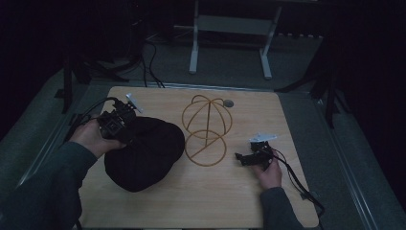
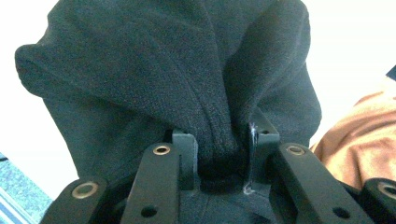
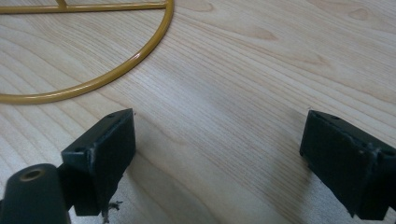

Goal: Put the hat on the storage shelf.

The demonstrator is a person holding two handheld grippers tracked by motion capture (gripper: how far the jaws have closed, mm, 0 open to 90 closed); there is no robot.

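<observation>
A dim room, a pale wooden table (image 1: pixel 225 191) before me. My left gripper (image 2: pixel 219 154) pinches a fold of the black hat (image 1: pixel 143 153), which lies slumped on the table's left half. My right gripper (image 3: pixel 219 154) rests on the bare wood, jaws wide apart, just beside the gold wire stand (image 1: pixel 206 129).

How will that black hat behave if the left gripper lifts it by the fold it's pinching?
The black hat will probably sag and droop: it lies slumped, and its knit bunches into soft folds where the left gripper pinches it. It looks light for its size, so one pinch should carry it. The textured fabric seems unlikely to slip out.
</observation>
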